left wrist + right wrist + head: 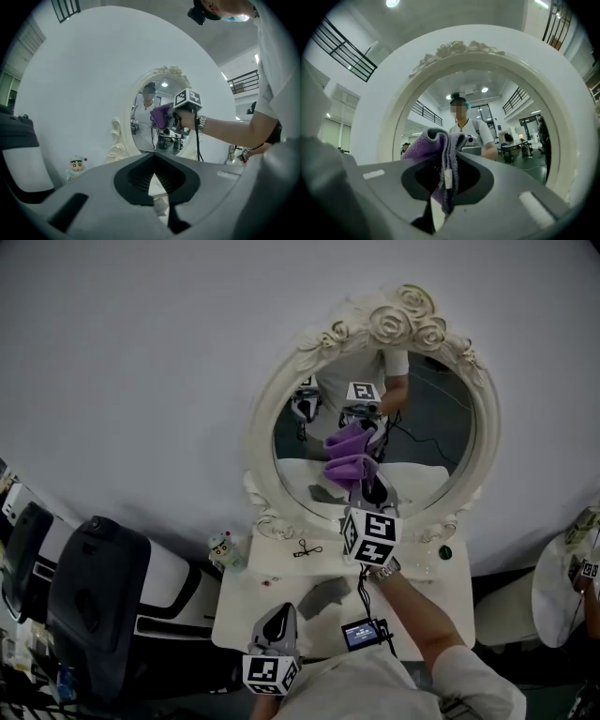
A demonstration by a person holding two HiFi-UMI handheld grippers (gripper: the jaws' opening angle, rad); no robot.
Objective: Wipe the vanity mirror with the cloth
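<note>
Closest in the head view, the left gripper (279, 613) is hovering at the near edge of the white bench (422, 601). Its fingers (136, 176) are pressing together at the tips and are gripping nothing. Ahead of those fingers and to their right, the right gripper (361, 488) is reaching up to the oval mirror (427, 432) in its carved cream frame (267, 427). The right fingers (473, 180) are clamping a purple cloth (348, 468). The cloth is bunching out past the fingertips and appears to be touching the lower middle of the glass, where its reflection is meeting it. Off to the left of the left fingers, a small cartoon figurine (222, 547) is standing on the bench beside the foot of the frame.
</note>
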